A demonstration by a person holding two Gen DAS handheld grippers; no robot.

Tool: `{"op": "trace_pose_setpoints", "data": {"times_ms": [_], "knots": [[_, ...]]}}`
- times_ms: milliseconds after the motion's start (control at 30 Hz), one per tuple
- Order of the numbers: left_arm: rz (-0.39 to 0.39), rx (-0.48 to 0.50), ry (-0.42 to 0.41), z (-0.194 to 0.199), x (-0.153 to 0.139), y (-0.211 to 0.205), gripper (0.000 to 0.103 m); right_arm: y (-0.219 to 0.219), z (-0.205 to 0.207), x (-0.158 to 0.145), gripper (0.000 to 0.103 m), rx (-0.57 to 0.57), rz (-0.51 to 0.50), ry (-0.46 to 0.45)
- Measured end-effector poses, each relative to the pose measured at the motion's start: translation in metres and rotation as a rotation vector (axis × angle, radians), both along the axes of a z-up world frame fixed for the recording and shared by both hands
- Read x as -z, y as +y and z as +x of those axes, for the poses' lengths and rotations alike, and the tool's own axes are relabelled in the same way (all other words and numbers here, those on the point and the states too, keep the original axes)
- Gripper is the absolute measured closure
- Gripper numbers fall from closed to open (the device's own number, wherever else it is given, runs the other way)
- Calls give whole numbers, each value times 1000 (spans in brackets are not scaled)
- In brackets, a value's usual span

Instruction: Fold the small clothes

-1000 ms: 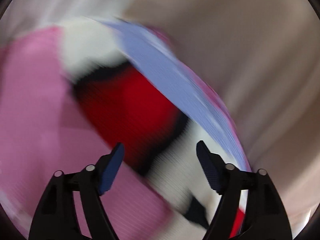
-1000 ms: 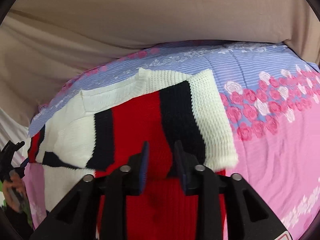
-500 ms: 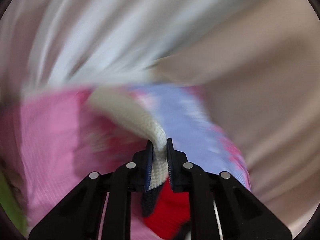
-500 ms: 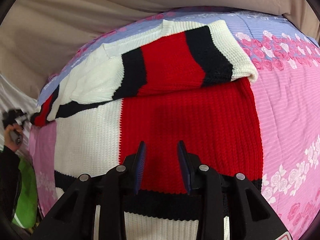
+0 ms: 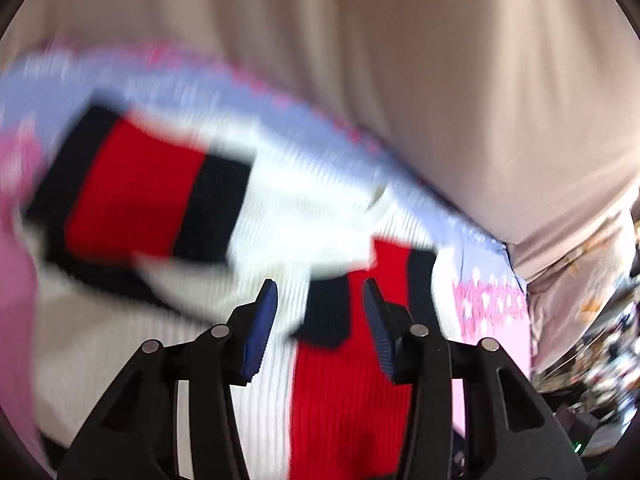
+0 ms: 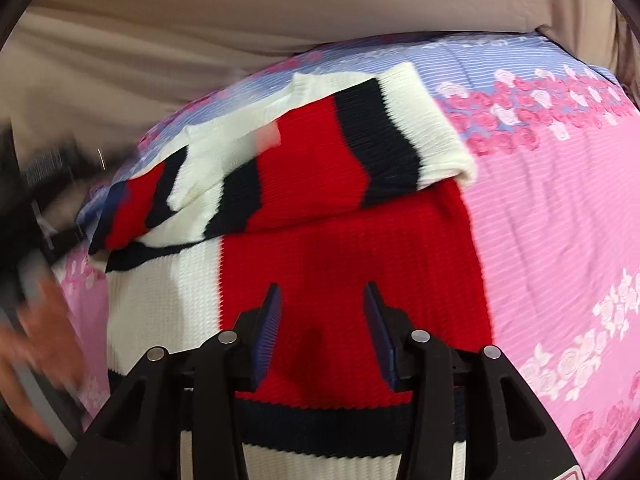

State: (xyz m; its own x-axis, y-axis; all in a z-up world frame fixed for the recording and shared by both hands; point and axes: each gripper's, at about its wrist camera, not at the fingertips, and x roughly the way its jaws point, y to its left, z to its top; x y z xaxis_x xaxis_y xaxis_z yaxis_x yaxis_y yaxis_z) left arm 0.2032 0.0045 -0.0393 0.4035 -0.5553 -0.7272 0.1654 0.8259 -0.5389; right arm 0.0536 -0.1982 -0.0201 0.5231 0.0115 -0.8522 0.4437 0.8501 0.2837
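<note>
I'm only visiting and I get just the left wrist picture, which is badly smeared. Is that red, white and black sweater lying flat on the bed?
Observer: Mostly. In the right wrist view the sweater lies spread on the bedsheet, with one sleeve folded across its top.
Operator: Where does that sleeve end?
Observer: Its white cuff reaches the sweater's right-hand edge in that view.
Operator: Is the other gripper holding anything?
Observer: No. The right gripper hangs over the red panel, its jaws opening, with nothing between them.
</note>
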Motion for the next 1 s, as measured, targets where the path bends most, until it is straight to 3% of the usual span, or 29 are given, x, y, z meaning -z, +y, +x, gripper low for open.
{"op": "trace_pose_setpoints", "data": {"times_ms": [100, 300, 433, 567, 667, 700, 733, 767, 833, 900, 1000], "knots": [[-40, -133, 48, 3, 12, 42, 46, -12, 6, -1, 55, -1, 3, -23], [-139, -434, 160, 37, 34, 139, 43, -23, 76, 4, 50, -45, 96, -66], [-168, -508, 164, 47, 46, 161, 43, -20, 139, 21, 50, -70, 144, -55], [-277, -612, 212, 40, 64, 190, 43, -19, 173, 46, 49, -49, 219, -30], [-354, -660, 232, 37, 69, 203, 44, -9, 185, 46, 50, -39, 202, -52], [-348, -664, 231, 38, 68, 204, 44, -7, 191, 44, 61, -47, 215, -62], [-336, -664, 228, 39, 66, 203, 45, -4, 195, 41, 86, -56, 229, -77], [-318, -670, 218, 38, 62, 203, 48, -2, 200, 38, 97, -75, 241, -88], [-288, -687, 179, 34, 52, 203, 59, -2, 200, 21, 97, -85, 236, -146], [-269, -674, 144, 34, 44, 200, 81, -8, 187, -8, 97, -93, 220, -233], [-208, -603, 165, 42, 46, 187, 92, -27, 152, -47, 97, -65, 131, -321]]}}
